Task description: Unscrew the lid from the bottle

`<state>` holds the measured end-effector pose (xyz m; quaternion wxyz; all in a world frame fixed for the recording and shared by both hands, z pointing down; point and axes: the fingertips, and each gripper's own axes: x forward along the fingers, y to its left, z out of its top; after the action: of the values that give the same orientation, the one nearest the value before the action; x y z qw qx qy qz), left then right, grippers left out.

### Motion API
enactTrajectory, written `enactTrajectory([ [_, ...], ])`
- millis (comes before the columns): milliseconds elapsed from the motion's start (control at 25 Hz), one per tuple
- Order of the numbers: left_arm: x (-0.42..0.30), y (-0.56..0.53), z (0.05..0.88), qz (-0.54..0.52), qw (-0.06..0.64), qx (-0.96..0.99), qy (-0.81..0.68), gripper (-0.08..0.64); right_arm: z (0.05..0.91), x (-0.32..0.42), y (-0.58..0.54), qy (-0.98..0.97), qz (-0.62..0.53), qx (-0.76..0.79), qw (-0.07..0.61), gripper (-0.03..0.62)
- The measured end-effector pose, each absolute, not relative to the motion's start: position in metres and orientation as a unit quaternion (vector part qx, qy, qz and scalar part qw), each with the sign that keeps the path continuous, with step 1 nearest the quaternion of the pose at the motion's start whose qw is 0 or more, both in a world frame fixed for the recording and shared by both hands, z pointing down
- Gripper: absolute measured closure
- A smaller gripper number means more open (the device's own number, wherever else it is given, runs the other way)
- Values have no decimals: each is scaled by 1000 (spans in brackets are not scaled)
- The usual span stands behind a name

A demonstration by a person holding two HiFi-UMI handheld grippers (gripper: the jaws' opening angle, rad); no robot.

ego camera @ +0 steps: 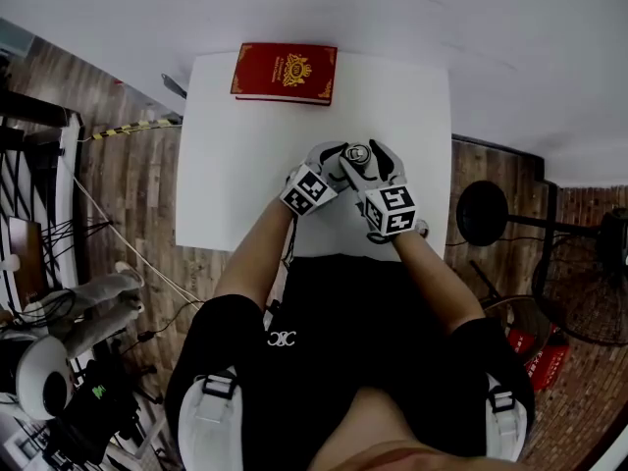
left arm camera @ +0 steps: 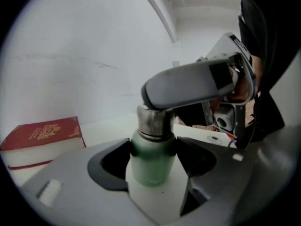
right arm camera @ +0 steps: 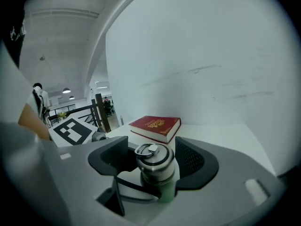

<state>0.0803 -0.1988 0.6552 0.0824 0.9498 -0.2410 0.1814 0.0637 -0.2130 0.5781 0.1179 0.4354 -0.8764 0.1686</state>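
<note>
Left gripper view, green bottle [left arm camera: 151,161] upright, steel lid [left arm camera: 154,123] on.

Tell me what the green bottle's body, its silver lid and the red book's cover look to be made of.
Green bottle body: probably painted or powder-coated metal, going by the matte, even colour with a soft sheen.
Round silver lid: looks like brushed steel, with a grey metallic shine on its stepped rim.
Red hardcover book: the cover seems to be cloth or leatherette over board, dull red with a gold stamped emblem.

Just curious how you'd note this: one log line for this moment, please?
left gripper: shut on bottle | right gripper: open around lid | lid: on bottle | book: far table edge
</note>
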Motion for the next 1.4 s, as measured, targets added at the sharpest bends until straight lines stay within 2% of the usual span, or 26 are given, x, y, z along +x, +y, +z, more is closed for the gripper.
enactTrajectory([
  [160, 80, -198, 654, 182, 83, 950, -241, 195, 583, 57, -221, -869, 162, 450, 128, 295],
  [400, 80, -199, 655, 181, 83, 950, -240, 195, 595, 56, -219, -868, 65, 444, 213, 321],
  [720, 80, -199, 654, 180, 82, 950, -242, 195, 597, 55, -218, -892, 72, 392, 213, 322],
  [1000, 79, -199, 656, 180, 86, 949, -245, 195, 601, 46, -207, -947, 27, 204, 248, 322],
  [1240, 80, -199, 656, 187, 85, 948, -243, 195, 603, 42, -192, -948, -48, 21, 315, 323],
  [1400, 80, -197, 657, 193, 86, 947, -240, 195, 580, 40, -199, -959, -22, 41, 280, 322],
])
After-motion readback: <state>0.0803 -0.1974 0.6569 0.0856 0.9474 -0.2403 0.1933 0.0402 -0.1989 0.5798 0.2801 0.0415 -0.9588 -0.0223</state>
